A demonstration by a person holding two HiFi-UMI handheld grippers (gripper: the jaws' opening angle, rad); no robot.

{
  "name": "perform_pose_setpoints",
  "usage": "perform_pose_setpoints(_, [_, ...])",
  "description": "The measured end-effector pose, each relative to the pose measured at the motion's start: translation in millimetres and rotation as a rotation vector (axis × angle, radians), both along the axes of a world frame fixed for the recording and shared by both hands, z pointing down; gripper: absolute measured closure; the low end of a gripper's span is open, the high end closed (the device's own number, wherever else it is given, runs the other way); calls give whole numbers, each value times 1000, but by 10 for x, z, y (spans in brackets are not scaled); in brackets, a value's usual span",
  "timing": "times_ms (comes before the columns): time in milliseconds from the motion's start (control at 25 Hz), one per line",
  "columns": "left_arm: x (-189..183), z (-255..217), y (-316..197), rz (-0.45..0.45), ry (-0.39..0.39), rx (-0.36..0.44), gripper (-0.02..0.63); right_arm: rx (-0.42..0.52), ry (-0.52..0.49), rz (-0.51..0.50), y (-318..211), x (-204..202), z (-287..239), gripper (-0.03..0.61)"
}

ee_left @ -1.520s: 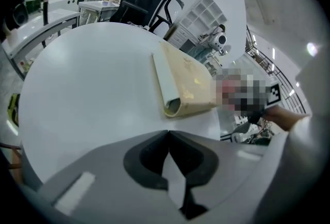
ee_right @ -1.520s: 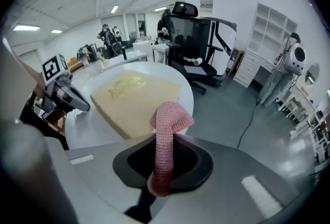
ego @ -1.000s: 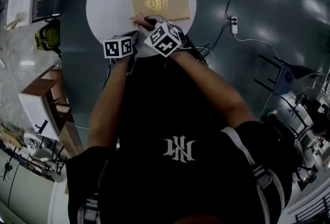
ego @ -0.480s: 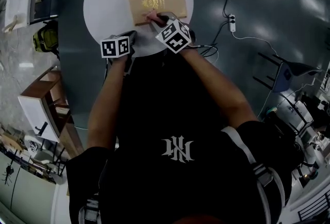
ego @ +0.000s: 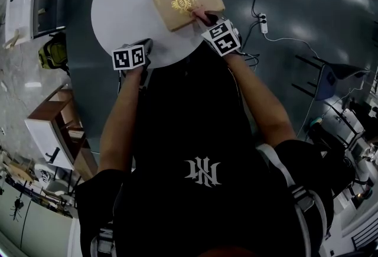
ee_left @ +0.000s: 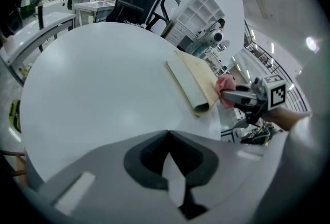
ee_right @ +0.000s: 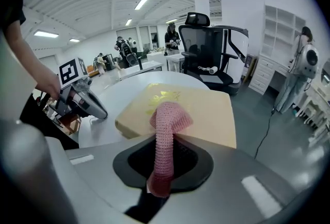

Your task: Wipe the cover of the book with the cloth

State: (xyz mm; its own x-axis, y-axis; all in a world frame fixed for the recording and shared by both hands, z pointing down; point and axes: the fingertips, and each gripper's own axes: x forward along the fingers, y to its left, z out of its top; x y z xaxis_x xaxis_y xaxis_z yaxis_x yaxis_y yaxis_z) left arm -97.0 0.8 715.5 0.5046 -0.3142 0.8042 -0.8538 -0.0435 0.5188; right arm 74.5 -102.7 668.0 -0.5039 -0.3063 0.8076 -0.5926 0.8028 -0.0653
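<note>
— Where is the book (ego: 188,0)?
— On the table (ego: 124,7), tilted at its right rim. Our right gripper (ego: 205,18) pinches the pink cloth (ee_right: 166,130), which touches the book.
— And our left gripper (ee_left: 168,135)?
— Fingers together, empty, at the near rim, well apart from the book. Beyond the table stands a black chair (ee_right: 211,48); a power strip (ego: 261,18) lies to the right.

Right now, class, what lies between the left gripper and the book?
Only bare white table. The left gripper view shows nothing on the stretch from the shut left gripper to the book, and the head view agrees.
</note>
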Motion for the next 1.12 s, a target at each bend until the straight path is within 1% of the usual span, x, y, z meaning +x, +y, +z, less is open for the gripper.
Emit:
perform_pose_setpoints(120, [0,-8,-1,5,-6,-4,611,4,16,43,-104,156,-7,541])
perform_pose_setpoints(320, [33,-13,5,1,-12,-6,611,6,72,135,-313,605,24,541])
perform_pose_setpoints(520, [70,-11,-15,-4,-14,-6,611,-12,113,246,-598,1102,160,541])
perform_pose_setpoints(600, [90,-4,-22,-12,-5,-13,611,-20,113,302,-705,1284,148,541])
perform_pose_setpoints(640, [89,-9,-31,-24,8,-16,611,-15,95,322,-739,1323,82,541])
perform_pose_setpoints(680, [71,-32,-57,-40,24,-11,611,-5,56,333,-753,1306,-26,541])
perform_pose_setpoints(720, [30,-87,-109,-59,43,12,611,6,-2,331,-744,1230,-167,541])
perform_pose_setpoints(760, [-27,-186,-193,-79,67,55,611,13,-75,315,-711,1102,-329,541])
perform_pose_setpoints(840, [-157,-523,-429,-114,128,184,611,13,-242,243,-594,760,-685,541])
perform_pose_setpoints(920, [-277,-1002,-679,-122,195,336,611,1,-418,156,-462,389,-1077,541])
perform_pose_setpoints(1040, [-409,-1841,-932,-80,272,547,611,-24,-693,51,-295,-104,-1758,541])
perform_pose_setpoints(1120, [-454,-2434,-1019,-39,300,679,611,-45,-889,-15,-232,-372,-2274,541])
